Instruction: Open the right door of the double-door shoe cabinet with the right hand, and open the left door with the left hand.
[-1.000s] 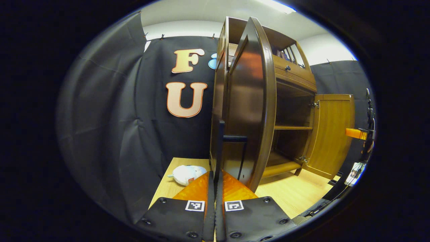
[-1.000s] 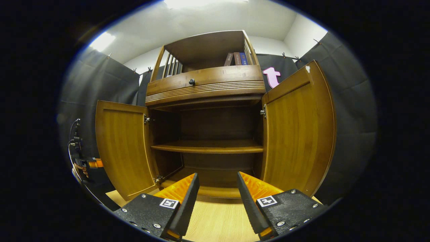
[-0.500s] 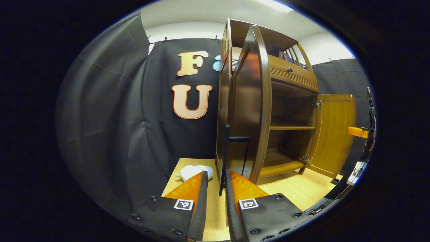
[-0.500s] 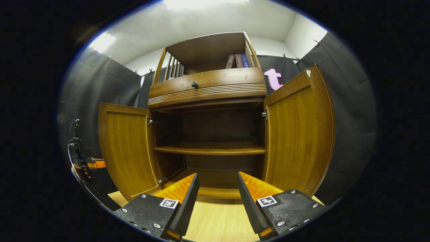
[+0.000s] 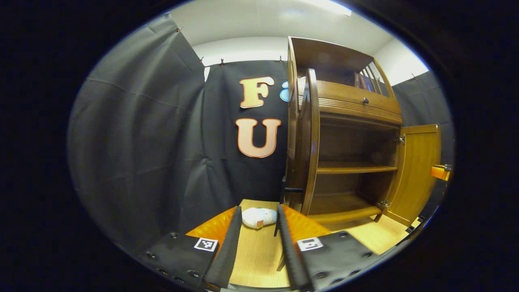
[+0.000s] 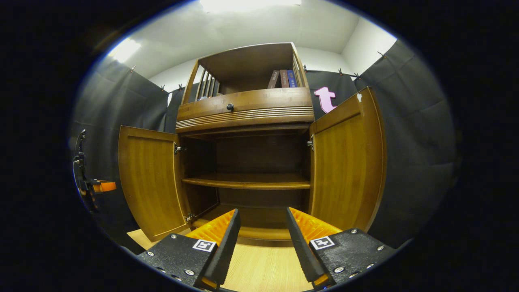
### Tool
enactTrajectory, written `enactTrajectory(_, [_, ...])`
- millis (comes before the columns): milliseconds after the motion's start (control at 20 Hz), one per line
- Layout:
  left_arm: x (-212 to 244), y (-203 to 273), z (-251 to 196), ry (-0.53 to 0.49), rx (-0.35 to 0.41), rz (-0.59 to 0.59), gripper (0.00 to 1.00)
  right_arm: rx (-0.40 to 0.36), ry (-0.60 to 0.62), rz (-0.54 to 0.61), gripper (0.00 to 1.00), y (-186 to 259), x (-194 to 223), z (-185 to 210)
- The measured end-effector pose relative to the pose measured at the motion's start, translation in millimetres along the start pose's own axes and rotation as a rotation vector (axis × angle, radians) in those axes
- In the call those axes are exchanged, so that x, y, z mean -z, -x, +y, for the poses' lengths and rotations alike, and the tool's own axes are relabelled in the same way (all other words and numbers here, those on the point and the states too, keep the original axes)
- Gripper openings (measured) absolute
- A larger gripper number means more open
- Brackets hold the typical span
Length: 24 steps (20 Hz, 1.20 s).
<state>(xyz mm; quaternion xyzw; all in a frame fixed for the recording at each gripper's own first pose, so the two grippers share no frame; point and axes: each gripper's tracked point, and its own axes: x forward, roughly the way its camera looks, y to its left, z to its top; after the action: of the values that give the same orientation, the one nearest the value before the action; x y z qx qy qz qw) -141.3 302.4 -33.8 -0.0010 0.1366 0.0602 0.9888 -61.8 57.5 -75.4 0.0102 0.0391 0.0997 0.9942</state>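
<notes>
The brown wooden shoe cabinet (image 6: pixel 245 109) stands with both doors swung wide. In the right gripper view the left door (image 6: pixel 150 182) and the right door (image 6: pixel 344 166) flank bare inner shelves (image 6: pixel 247 181). My right gripper (image 6: pixel 262 213) is open, low in front of the cabinet's middle, touching nothing. In the left gripper view the left door (image 5: pixel 312 142) is edge-on, its black handle (image 5: pixel 290 190) just beyond my right fingertip. My left gripper (image 5: pixel 258 211) is open and holds nothing. The right door (image 5: pixel 419 170) stands open far right.
A white plush toy (image 5: pixel 258 217) lies on the light wooden floor (image 5: pixel 253 259) left of the cabinet. Books (image 6: pixel 284 78) stand on the top shelf above a drawer knob (image 6: pixel 230 107). The left gripper (image 6: pixel 99 186) shows far left, the right gripper (image 5: pixel 440 172) far right.
My left gripper has opened, let go of the left door's black handle and pulled back from it. The right gripper has hardly moved and stays open.
</notes>
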Motion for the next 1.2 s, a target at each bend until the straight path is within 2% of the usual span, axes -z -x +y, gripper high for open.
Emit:
enactTrajectory(150, [-28, 15, -17, -0.004, -0.012, -0.042, 0.98, 0.027, -0.002, -0.007, 0.70, 3, -9, -13])
enactTrajectory(300, [-49, 21, -37, 0.010, -0.010, -0.072, 0.98, 0.049, 0.005, -0.009, 0.70, 5, -19, -24])
enactTrajectory(450, [-72, 25, -54, -0.011, -0.009, -0.110, 0.95, 0.065, 0.014, -0.019, 0.75, 7, -28, -33])
enactTrajectory(500, [-80, 25, -62, -0.015, -0.007, -0.124, 0.94, 0.069, 0.014, -0.019, 0.82, 8, -30, -35])
enactTrajectory(550, [-85, 26, -69, -0.017, 0.001, -0.133, 0.98, 0.074, 0.011, -0.019, 0.80, 9, -32, -38])
enactTrajectory(600, [-90, 25, -78, -0.017, 0.015, -0.138, 0.97, 0.078, 0.008, -0.020, 0.88, 9, -33, -41])
enactTrajectory(700, [-92, 23, -92, -0.010, 0.038, -0.131, 0.96, 0.085, 0.001, -0.023, 0.97, 8, -36, -47])
enactTrajectory(750, [-93, 21, -97, -0.004, 0.051, -0.126, 0.95, 0.089, -0.004, -0.023, 0.92, 8, -37, -49])
enactTrajectory(1050, [-96, 11, -118, -0.008, 0.088, -0.118, 0.95, 0.118, -0.006, -0.023, 0.92, 7, -36, -69])
enactTrajectory(1200, [-96, 3, -119, -0.008, 0.082, -0.118, 0.95, 0.126, -0.011, -0.023, 0.92, 5, -36, -73])
